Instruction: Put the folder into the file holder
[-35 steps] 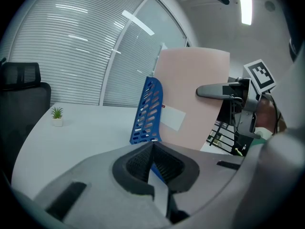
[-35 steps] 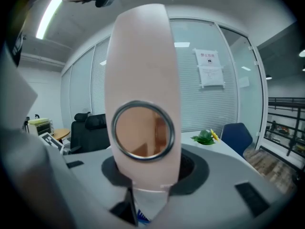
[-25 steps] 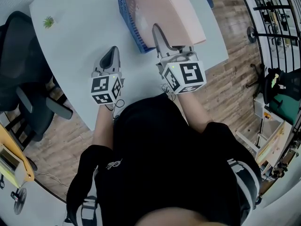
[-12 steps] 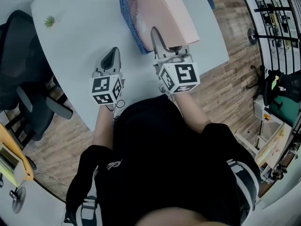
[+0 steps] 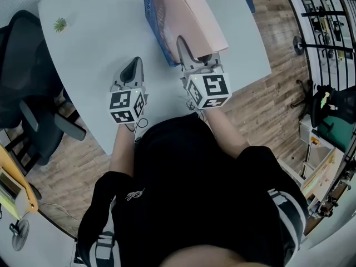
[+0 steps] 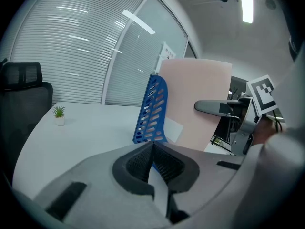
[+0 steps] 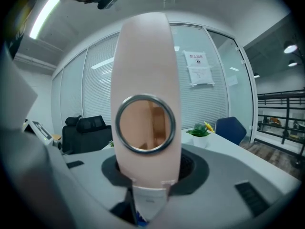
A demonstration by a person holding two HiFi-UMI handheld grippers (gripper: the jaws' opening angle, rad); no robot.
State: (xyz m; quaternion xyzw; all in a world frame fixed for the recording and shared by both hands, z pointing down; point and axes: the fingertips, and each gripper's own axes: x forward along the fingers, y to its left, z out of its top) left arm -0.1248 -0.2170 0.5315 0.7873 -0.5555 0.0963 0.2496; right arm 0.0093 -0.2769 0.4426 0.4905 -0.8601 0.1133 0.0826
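Right gripper view: right gripper (image 7: 147, 185) pinches the pink folder (image 7: 145, 66) by its stiff spine, a sound hold. Rigid and probably light, it stands just right of the far blue file holder (image 5: 151, 15). Left gripper (image 6: 151, 151) pressed together, empty.

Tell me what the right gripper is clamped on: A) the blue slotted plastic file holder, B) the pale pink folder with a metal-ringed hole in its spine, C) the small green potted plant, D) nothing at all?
B: in the right gripper view, the right gripper has its jaws pressed on both sides of the pale pink folder at its spine.
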